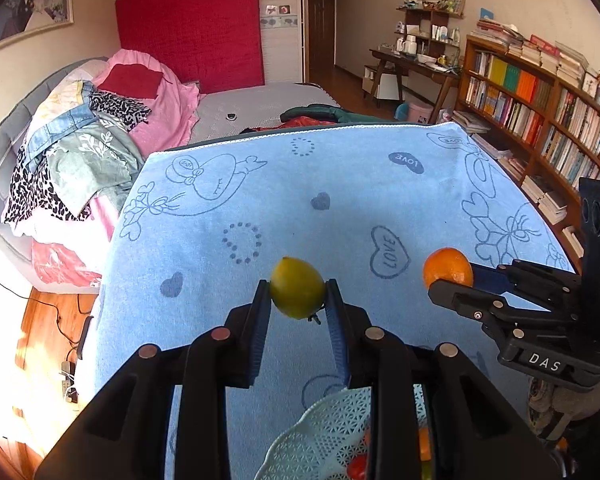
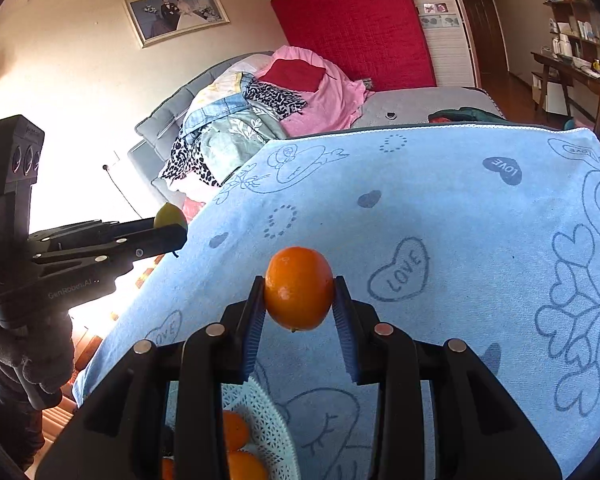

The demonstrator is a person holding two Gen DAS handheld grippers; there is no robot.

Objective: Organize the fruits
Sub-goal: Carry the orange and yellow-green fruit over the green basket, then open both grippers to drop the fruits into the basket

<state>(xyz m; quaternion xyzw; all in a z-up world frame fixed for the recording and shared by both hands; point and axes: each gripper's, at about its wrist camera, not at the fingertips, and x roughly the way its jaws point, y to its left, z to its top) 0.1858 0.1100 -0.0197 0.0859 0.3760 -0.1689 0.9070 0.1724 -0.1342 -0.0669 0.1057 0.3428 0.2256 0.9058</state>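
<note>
A yellow-green fruit (image 1: pixel 297 293) is clamped in the left gripper (image 1: pixel 298 298) and an orange (image 2: pixel 299 288) in the right gripper (image 2: pixel 299 300), both held clear above the blue towel (image 1: pixel 340 208). The white lattice basket (image 1: pixel 320 436) sits at the near edge with a few orange and red fruits inside. Neither held fruit is set down yet; which way they are headed cannot be told.

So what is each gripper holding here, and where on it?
The left gripper clamps a lemon across its sides; the right gripper clamps an orange across its sides.
</note>
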